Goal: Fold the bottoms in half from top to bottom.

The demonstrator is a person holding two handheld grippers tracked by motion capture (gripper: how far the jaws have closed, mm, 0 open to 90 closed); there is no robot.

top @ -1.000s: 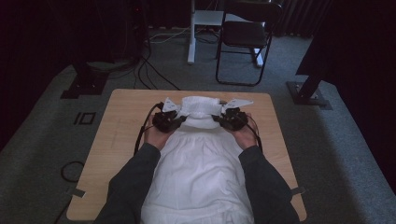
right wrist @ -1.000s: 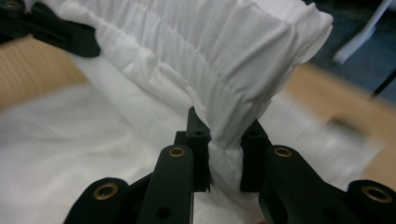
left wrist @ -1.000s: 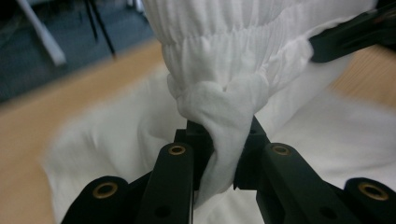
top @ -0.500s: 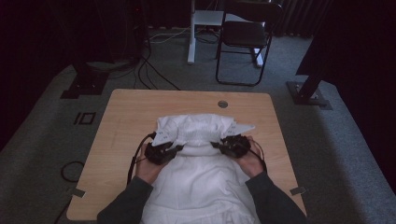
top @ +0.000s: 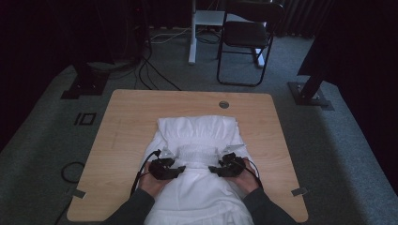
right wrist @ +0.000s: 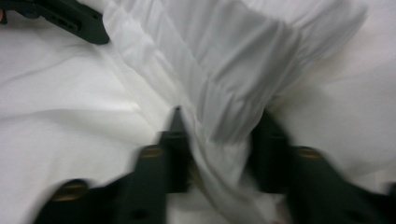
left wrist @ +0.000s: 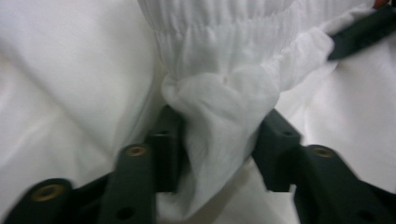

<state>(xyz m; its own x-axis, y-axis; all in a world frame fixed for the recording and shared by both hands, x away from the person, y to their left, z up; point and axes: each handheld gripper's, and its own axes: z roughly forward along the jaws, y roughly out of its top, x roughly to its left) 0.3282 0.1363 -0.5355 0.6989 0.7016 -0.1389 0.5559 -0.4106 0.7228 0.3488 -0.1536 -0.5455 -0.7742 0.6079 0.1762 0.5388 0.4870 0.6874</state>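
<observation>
High view: white dress [top: 197,140] is lying along the middle of the wooden table [top: 122,122], its far part folded back toward the person, hem end hanging off the near edge between the forearms. Left gripper [top: 180,169] and right gripper [top: 212,169] are sitting on the fold edge, close together, pointing at each other. Left gripper view: jaws have just been opening and are standing about half apart, with a bunched wad of dress fabric [left wrist: 219,116] between them; the pads look clear of it or barely brushing, so no real hold. Risk here: cloth is draping over the left pad [left wrist: 163,140], so it is likely snagging and getting dragged when the hand pulls away, undoing the fold. Right gripper view: blurred, so the hand is probably moving; jaws have also been opening, roughly half apart, with a pleated fold of the dress [right wrist: 224,107] between them and not clamped as far as I can tell. Same snag risk, and if one side releases cleanly while the other catches, the fold edge is ending up skewed. The hanging hem could also be pulling the whole thing toward the near edge.
</observation>
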